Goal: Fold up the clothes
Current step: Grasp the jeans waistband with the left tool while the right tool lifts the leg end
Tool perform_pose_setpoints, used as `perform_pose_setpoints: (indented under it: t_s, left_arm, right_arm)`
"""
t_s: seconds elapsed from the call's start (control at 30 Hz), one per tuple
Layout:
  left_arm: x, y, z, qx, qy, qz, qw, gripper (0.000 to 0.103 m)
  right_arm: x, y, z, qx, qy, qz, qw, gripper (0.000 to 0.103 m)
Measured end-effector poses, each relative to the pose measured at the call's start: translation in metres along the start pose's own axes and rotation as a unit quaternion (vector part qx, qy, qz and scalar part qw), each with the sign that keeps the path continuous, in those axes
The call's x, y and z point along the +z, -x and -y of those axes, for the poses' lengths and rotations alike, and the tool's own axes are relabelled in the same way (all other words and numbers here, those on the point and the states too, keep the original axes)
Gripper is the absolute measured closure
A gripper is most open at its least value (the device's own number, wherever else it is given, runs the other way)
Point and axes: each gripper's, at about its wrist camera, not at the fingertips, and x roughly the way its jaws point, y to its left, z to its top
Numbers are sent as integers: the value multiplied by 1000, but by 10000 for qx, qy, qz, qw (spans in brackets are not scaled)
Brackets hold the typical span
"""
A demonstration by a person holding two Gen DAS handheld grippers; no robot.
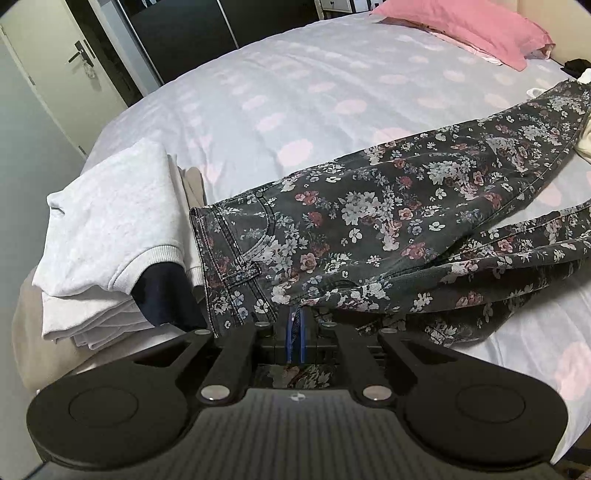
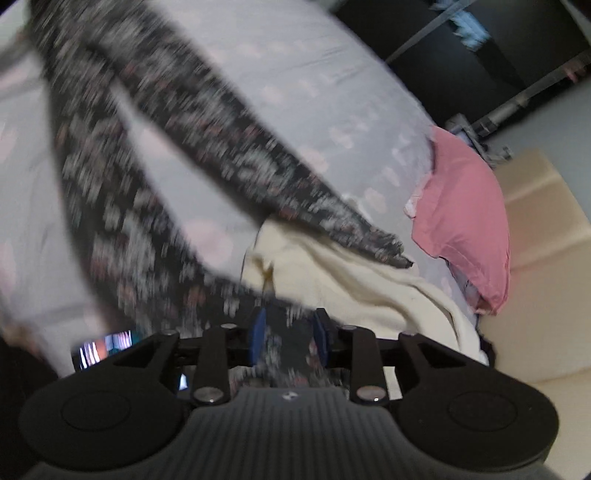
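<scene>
In the left wrist view a door [image 1: 70, 74] stands at the far left beside a dark wardrobe front [image 1: 177, 33]; below them, at the near left corner of the bed [image 1: 314, 85], sits a pile of folded clothes [image 1: 107, 236], a pale grey sweatshirt on top with a dark navy piece showing under its ribbed hem; just beside the pile, touching its right edge, lie the floral trousers [image 1: 369, 221], waistband toward the pile and legs running off to the right across the spotted bedcover; the left gripper [image 1: 297, 325] has its jaws together, clamped on the near edge of the trousers at the waist end, with printed cloth showing behind the blue pads; a pink pillow [image 1: 465, 26] lies at the far right of the bed.

In the right wrist view, heavily blurred, the two trouser legs [image 2: 155, 155] fan out across the bedcover from upper left toward the right gripper [image 2: 290, 332]; its jaws stand apart, the blue pads either side of a trouser leg end that lies between them, and they do not look pressed on it; right of the gripper a cream garment [image 2: 351, 273] lies crumpled under the other leg's tip; further right sits the pink pillow [image 2: 469, 210].
</scene>
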Motion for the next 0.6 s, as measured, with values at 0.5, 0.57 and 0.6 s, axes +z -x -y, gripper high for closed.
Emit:
perform_pose_setpoints:
  t_s: [0.5, 0.57, 0.6]
  left_arm:
    - [-5, 1, 0, 30, -6, -46, 10000, 100]
    - [-5, 1, 1, 48, -9, -53, 10000, 100]
    - [-5, 1, 1, 56, -8, -52, 10000, 100]
  right_arm:
    - [-35, -22, -41, -1, 1982, -984, 9752, 66]
    - [-39, -28, -45, -113, 2188, -1068, 9698, 66]
    - [-40, -31, -47, -182, 2283, -1105, 9671, 66]
